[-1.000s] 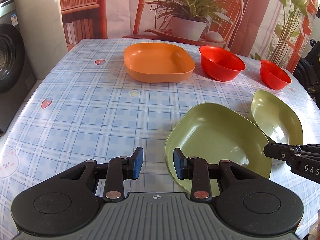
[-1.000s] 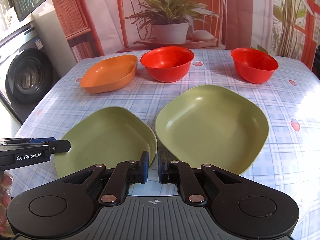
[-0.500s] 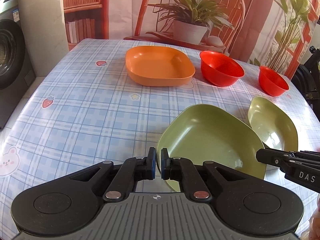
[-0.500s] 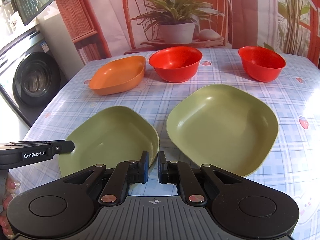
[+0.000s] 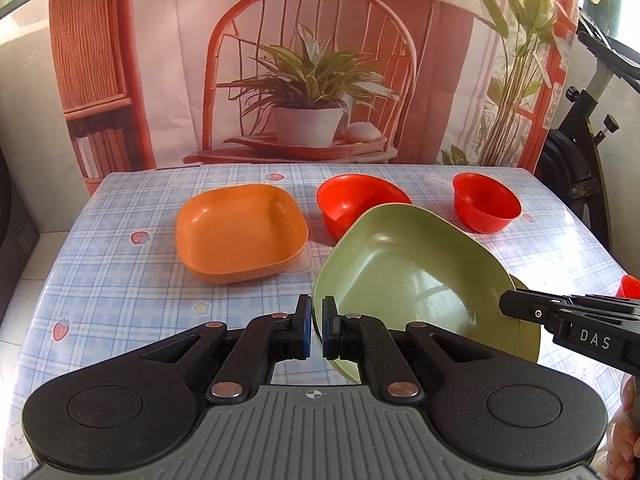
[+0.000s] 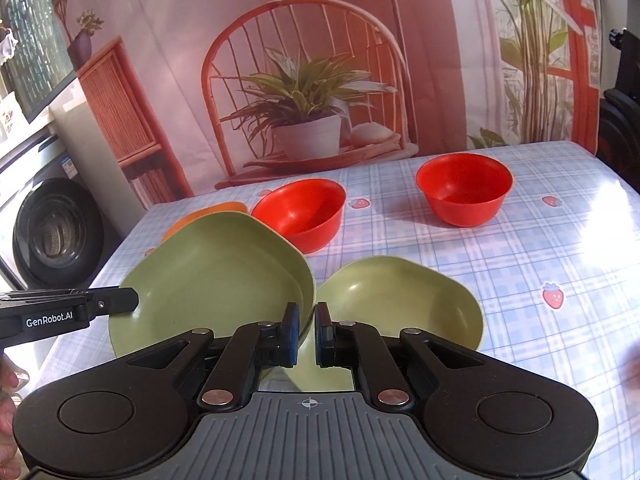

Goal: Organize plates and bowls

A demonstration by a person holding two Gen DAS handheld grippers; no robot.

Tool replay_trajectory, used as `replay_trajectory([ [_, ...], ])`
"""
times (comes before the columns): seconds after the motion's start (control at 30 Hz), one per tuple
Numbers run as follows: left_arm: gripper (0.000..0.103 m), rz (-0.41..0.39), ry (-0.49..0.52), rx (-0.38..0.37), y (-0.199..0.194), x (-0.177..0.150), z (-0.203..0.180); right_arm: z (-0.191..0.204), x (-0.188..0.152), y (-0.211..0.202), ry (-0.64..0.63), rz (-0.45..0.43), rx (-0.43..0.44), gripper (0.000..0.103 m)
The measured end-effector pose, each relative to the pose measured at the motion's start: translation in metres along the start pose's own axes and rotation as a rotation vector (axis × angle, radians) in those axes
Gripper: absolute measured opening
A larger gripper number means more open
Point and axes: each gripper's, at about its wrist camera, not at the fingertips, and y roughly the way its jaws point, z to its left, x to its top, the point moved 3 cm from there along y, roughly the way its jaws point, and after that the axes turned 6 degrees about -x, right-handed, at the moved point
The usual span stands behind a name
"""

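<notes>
My left gripper (image 5: 316,330) is shut on the near rim of a green plate (image 5: 404,276) and holds it tilted above the table; the plate also shows in the right wrist view (image 6: 212,280), with the left gripper at its left edge (image 6: 120,304). It overlaps a second green plate (image 6: 404,304) that lies on the table, of which only an edge shows in the left wrist view (image 5: 528,332). My right gripper (image 6: 306,336) is shut and empty, just before the two plates. An orange plate (image 5: 240,232) and two red bowls (image 5: 356,204) (image 5: 486,202) sit farther back.
The table has a blue checked cloth (image 5: 132,292). A printed backdrop hangs behind its far edge. A washing machine (image 6: 52,232) stands at the left. A black exercise bike (image 5: 580,152) stands at the right. A small red thing (image 5: 628,286) shows at the right edge.
My left gripper closed on the green plate's rim, then lifted it and carried it right, over the second green plate. The right gripper stayed shut and rose slightly.
</notes>
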Motion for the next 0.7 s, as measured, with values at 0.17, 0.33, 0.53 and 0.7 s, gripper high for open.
replay_trajectory([
  [0.17,0.006,0.028,0.021,-0.081,0.027,0.017,-0.03,-0.037,0.01,-0.003,0.039,-0.049,-0.069,0.006],
  [0.33,0.006,0.068,0.075,-0.12,0.056,0.018,-0.06,-0.072,0.011,0.0,0.084,-0.056,-0.129,0.006],
  [0.53,0.007,0.13,0.115,-0.122,0.078,0.004,-0.076,-0.092,0.002,0.007,0.113,-0.039,-0.165,0.005],
  [0.7,0.007,0.184,0.107,-0.106,0.093,-0.009,-0.071,-0.095,-0.008,0.017,0.122,-0.011,-0.166,0.005],
])
